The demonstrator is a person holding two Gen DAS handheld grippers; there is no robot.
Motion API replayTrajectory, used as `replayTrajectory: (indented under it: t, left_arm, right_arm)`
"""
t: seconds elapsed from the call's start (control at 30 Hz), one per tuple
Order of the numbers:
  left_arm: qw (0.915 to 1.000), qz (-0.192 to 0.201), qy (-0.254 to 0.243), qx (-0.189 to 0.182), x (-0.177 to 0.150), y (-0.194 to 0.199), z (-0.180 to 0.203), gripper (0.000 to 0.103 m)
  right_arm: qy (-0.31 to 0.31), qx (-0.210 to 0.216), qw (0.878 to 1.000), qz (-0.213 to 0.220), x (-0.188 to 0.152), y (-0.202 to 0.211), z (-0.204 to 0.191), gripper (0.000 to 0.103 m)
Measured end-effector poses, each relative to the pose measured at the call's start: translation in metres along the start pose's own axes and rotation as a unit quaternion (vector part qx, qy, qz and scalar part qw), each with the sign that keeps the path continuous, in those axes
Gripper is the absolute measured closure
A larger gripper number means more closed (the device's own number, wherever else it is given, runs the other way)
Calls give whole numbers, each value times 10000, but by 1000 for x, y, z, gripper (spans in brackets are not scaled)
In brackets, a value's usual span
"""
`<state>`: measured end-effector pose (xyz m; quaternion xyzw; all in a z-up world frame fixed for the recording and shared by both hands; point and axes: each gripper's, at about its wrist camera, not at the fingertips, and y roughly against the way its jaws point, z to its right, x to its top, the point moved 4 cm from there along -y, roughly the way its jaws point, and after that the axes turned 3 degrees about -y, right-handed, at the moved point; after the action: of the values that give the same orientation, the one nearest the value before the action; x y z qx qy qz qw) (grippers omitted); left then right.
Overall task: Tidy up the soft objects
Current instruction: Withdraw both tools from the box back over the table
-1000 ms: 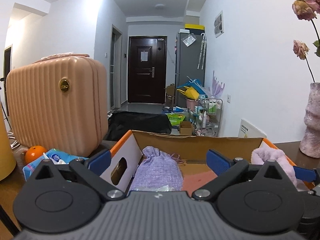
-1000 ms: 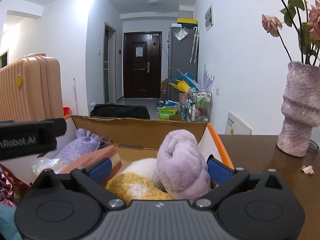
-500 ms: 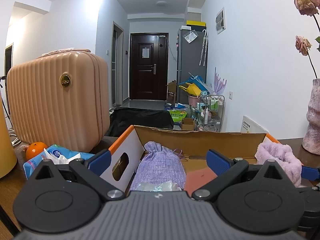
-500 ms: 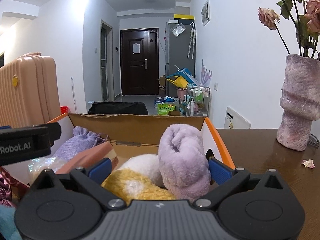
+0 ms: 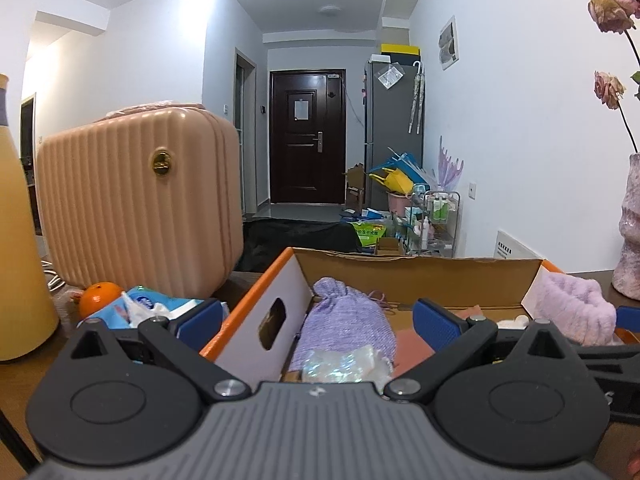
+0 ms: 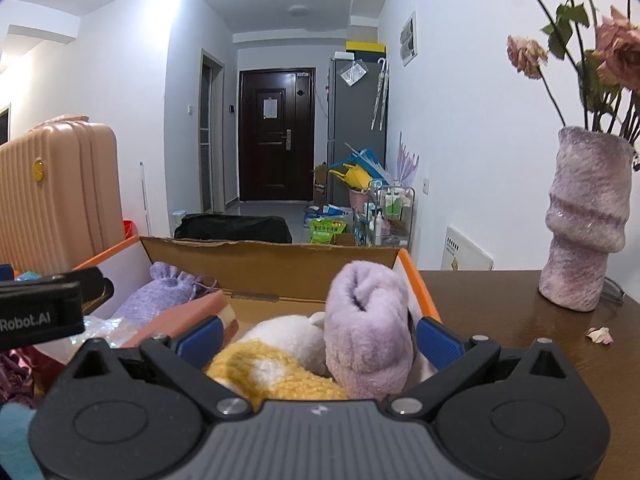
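Soft objects fill the cardboard box [image 6: 276, 268]; my right tongs [image 6: 318, 340] gape around the lilac plush roll [image 6: 366, 332], left tongs [image 5: 318, 320] wide, empty; I should grip mid-roll gently

White walls [image 5: 520, 128] line a narrow hallway that ends at a dark wooden door [image 5: 306, 136], lit by a round ceiling lamp [image 5: 330, 9]. A grey fridge [image 5: 394, 132] stands against the right wall, with a wire trolley [image 5: 434, 220] and bright clutter on the pale tiled floor [image 5: 296, 212] beside it. In front lies the dark brown counter [image 6: 500, 304].
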<state>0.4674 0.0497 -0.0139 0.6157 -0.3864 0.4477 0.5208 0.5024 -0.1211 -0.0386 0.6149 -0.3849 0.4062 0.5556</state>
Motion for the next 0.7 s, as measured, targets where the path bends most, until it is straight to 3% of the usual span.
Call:
replayTrajectory:
  t: [0.7]
  left_arm:
    - [9997, 74, 82, 205, -14, 55, -28, 0]
  right_arm:
    - [-183, 65, 9993, 332, 4, 69, 13, 0]
